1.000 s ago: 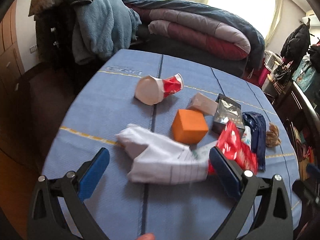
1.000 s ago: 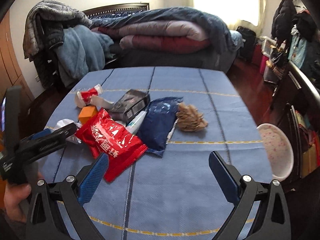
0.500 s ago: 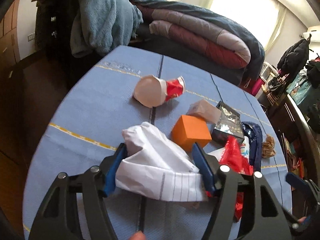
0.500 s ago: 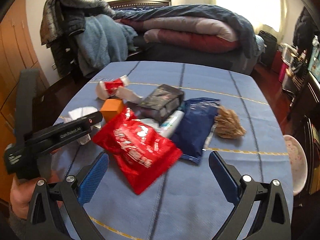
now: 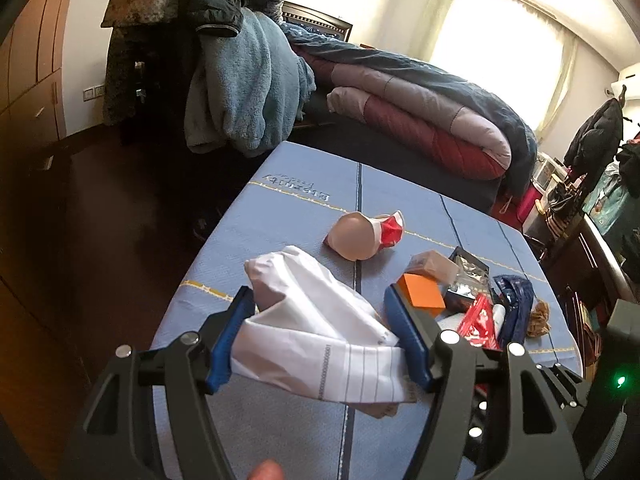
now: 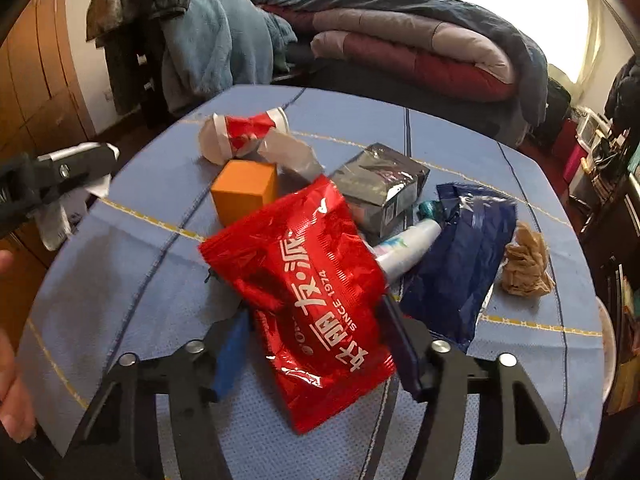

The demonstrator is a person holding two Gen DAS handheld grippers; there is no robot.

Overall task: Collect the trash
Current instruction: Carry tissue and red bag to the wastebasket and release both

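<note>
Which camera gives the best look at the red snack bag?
The right wrist view. There the red snack bag fills the middle of the picture, its white lettering readable, held between the right tool's fingers. The left wrist view shows only a red sliver behind that tool's finger.

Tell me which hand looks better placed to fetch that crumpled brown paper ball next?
Probably right: the crumpled brown paper ball lies on its side. But both tools are full: white paper left, red foil packet right.
</note>
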